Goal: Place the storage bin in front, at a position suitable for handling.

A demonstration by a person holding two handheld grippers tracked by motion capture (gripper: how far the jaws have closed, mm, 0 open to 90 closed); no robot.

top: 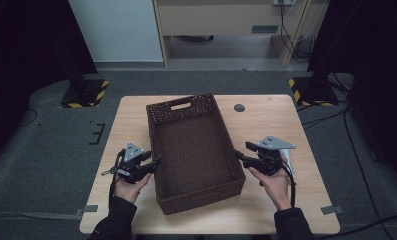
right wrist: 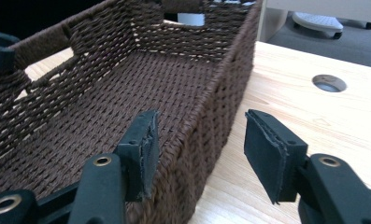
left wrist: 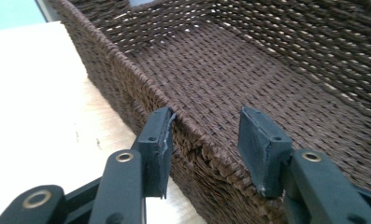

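Note:
An empty dark brown woven basket (top: 201, 197) stands lengthwise in the middle of the light wooden table (top: 128, 125). My left gripper (top: 156, 162) is at the basket's left long wall near the front. In the left gripper view, my left gripper (left wrist: 206, 126) straddles the basket's rim (left wrist: 122, 60): one pad (left wrist: 160, 140) lies against the outside and the other pad (left wrist: 260, 149) hangs inside, clear of the wall. My right gripper (top: 241, 150) straddles the right long wall. In the right gripper view, my right gripper (right wrist: 199, 126) has a gap on both sides of the basket's wall (right wrist: 230, 51).
A round cable hole (top: 239, 107) sits in the table behind the basket's right side, seen also as the hole (right wrist: 329, 83) in the right gripper view. Dark stands with striped bases (top: 311, 90) flank the table's far corners. Bare tabletop lies on both sides of the basket.

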